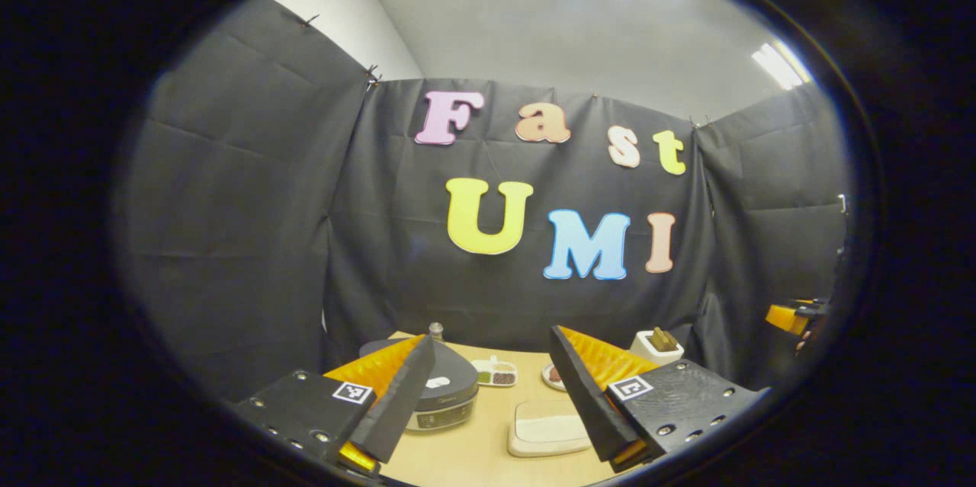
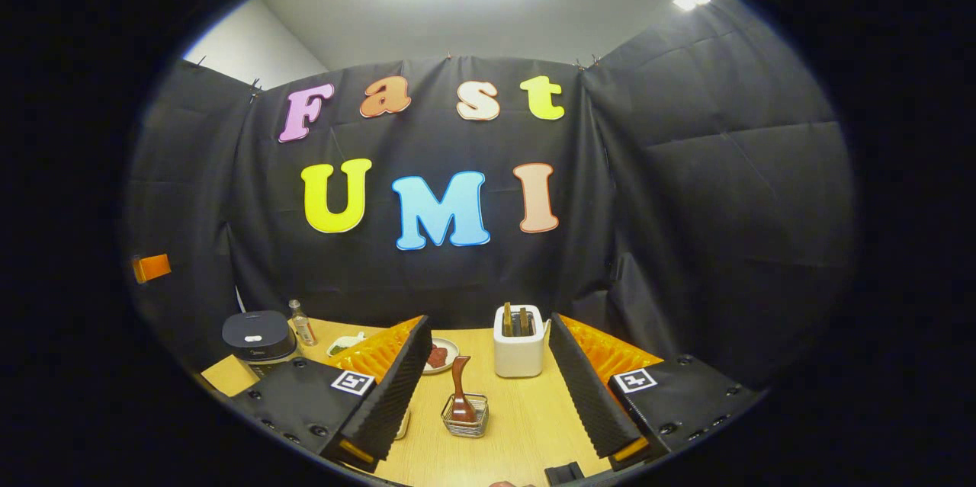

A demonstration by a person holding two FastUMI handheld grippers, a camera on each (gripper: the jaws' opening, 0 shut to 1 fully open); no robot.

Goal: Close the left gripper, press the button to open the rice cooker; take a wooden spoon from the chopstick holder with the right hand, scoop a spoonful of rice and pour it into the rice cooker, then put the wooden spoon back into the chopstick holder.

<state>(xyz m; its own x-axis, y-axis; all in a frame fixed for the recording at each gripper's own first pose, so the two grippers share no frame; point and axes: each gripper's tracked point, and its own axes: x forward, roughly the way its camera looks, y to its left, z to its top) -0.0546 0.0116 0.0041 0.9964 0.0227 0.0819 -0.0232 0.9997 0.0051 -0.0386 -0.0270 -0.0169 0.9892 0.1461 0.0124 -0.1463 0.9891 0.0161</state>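
- At the near end of the left gripper view, left claw spread wide, clamped on nothing, held above the pale wooden table.
- Just beyond, partly behind its left finger, round dark grey rice cooker with lid down flat; button too small to single out.
- Farther out, small white divided dish of grains, flat white rectangular board, and white box-shaped holder with wooden pieces poking up.
- At the near end of the right gripper view, right claw likewise wide apart and empty.
- Straight ahead between its fingers, dark brown wooden spoon standing upright in a small wire basket; white box-shaped holder just behind.
- Impossible to tell which of the two serves as the chopstick holder.
- Off to that view's left, rice cooker well apart from the wooden spoon, lid shut there too.
- Judged from this: cooker not lying open as the task wants, left claw not closed for pressing, so the closing and the button press apparently left to do.
- Spoon upright in a container, fitting either a spoon waiting for pickup or one put back; inside of cooker hidden by the lid, so no telling about rice in it.
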